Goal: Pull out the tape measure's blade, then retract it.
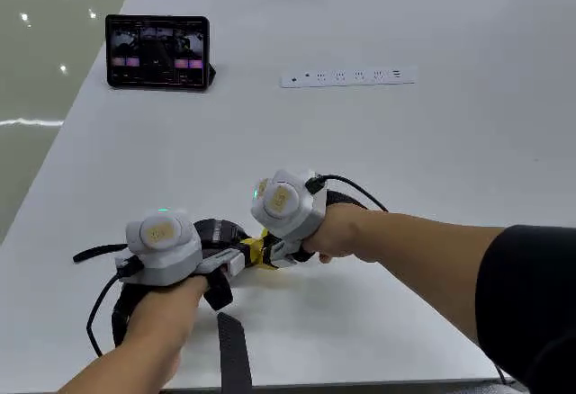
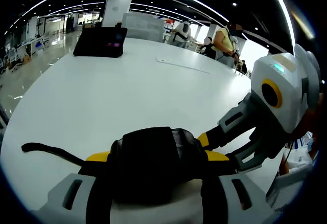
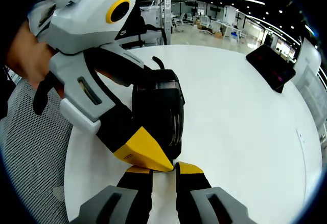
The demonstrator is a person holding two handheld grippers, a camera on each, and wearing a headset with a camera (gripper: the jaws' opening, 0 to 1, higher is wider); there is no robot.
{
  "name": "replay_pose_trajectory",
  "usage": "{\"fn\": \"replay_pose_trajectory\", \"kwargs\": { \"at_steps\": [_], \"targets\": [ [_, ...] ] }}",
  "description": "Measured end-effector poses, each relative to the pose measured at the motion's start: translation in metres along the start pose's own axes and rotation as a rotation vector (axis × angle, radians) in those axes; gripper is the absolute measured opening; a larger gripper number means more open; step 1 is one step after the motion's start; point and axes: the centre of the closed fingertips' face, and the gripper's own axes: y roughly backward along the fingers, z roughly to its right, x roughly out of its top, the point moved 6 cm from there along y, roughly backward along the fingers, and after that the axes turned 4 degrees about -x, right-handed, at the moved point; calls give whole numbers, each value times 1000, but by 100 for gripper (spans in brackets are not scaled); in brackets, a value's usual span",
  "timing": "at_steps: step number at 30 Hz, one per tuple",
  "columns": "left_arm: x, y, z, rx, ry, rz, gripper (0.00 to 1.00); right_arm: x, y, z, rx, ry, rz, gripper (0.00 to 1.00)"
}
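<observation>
The left claw [image 2: 156,155] clamps the black tape measure [image 3: 158,106] over the bench [image 1: 360,142]. The right claw [image 3: 164,172], nearly closed, touches its edge; what it holds cannot be told.

Black tape [image 2: 153,175]. White-grey left gripper [image 2: 156,156] and right gripper [image 3: 164,169], yellow discs, black jaws tipped yellow. White table [image 1: 378,151]; black tablet [image 1: 157,50] at eleven o'clock, white strip [image 1: 347,76] at twelve, black sleeve [image 1: 531,295] at four.

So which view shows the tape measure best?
The right gripper view: the tape measure shows side-on, clamped in the left gripper, the right gripper pinching at its mouth. The left gripper view shows its rounded back; the head view has it mostly hidden between the grippers.
</observation>
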Motion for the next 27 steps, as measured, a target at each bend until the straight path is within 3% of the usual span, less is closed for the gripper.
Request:
{"fn": "replay_pose_trajectory", "kwargs": {
  "at_steps": [7,13,18,21,24,27],
  "targets": [
    [4,-2,0,-11,-61,-15,67,1,4,4,-32,-22,6,20],
    [14,4,-1,-8,-55,37,69,5,12,7,-39,-17,32,23],
    [16,9,-3,-32,-55,56,78,6,22,9,-54,-28,55,25],
    [20,13,-10,-34,-51,78,84,4,30,9,-70,-62,67,29],
    [24,19,-11,-34,-113,103,83,3,39,8,-84,-82,91,31],
    [26,21,-8,-59,-104,96,89,1,46,6,-97,-87,105,32]
  ]
}}
